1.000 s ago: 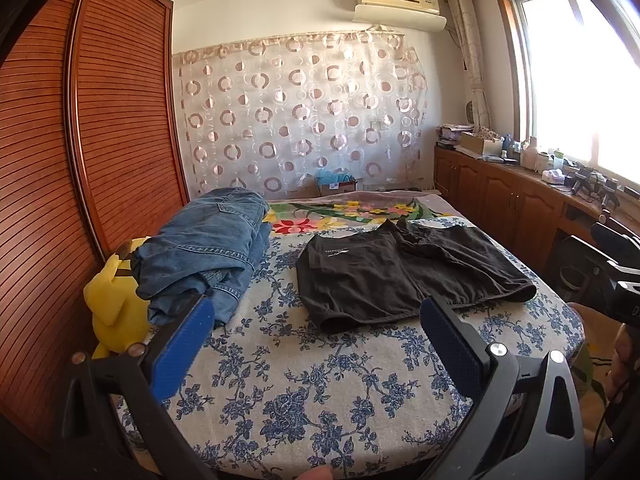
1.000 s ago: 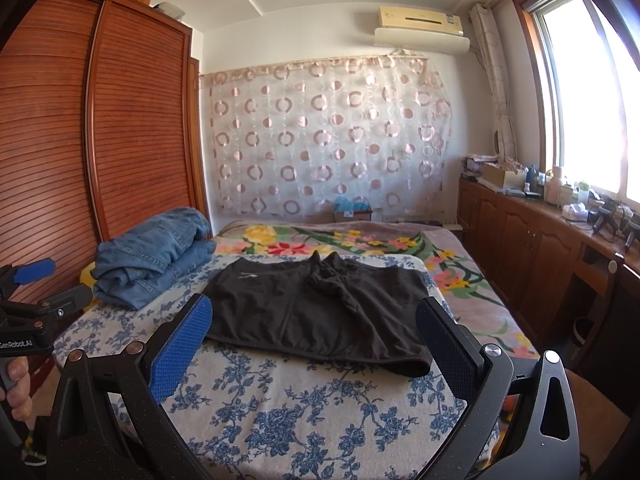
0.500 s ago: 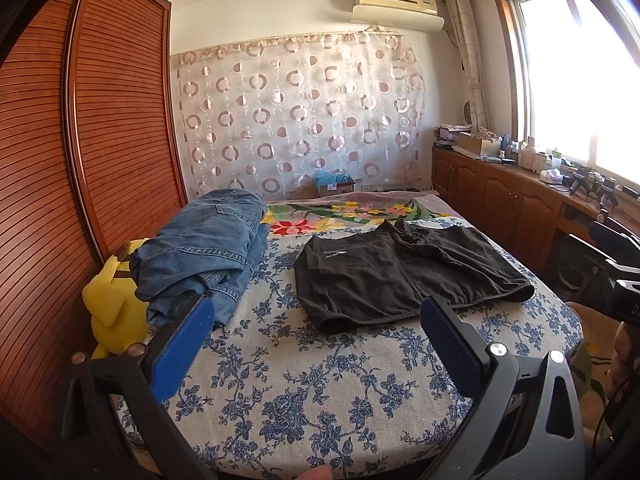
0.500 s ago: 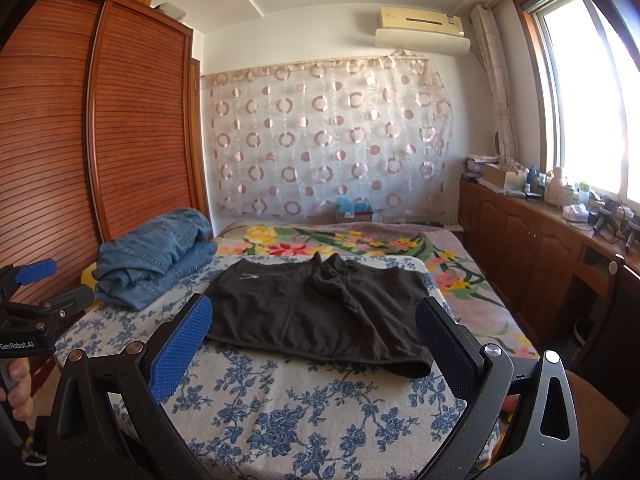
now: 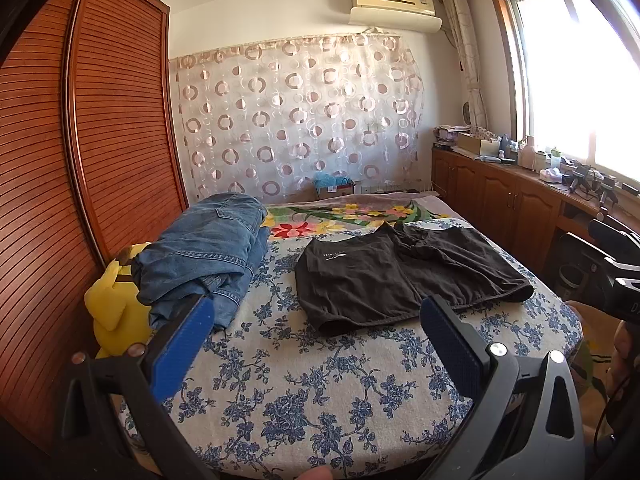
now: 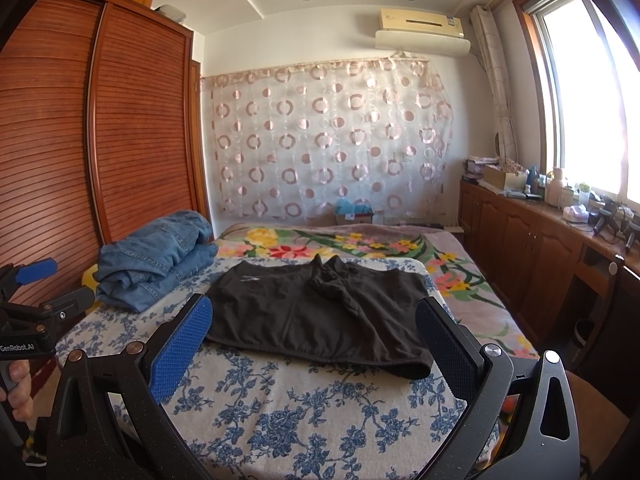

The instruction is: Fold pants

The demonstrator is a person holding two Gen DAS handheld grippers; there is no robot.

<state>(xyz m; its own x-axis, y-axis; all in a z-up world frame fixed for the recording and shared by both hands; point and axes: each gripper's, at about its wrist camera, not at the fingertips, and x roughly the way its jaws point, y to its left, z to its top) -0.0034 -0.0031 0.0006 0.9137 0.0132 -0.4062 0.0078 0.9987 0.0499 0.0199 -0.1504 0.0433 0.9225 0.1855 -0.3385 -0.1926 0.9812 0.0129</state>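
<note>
Shorts (image 5: 404,276), black, flat on bed (image 5: 288,380), ahead of both grippers, untouched. Left gripper (image 5: 316,344) spread, empty; right gripper (image 6: 314,340) spread, empty. Jeans (image 5: 204,252) front-left.

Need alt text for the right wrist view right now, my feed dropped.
Black shorts lie spread flat on a blue-floral bed cover, framed by the open, empty right claw. Folded jeans sit at the bed's left by a wooden wardrobe; the left claw shows at the left edge.
</note>
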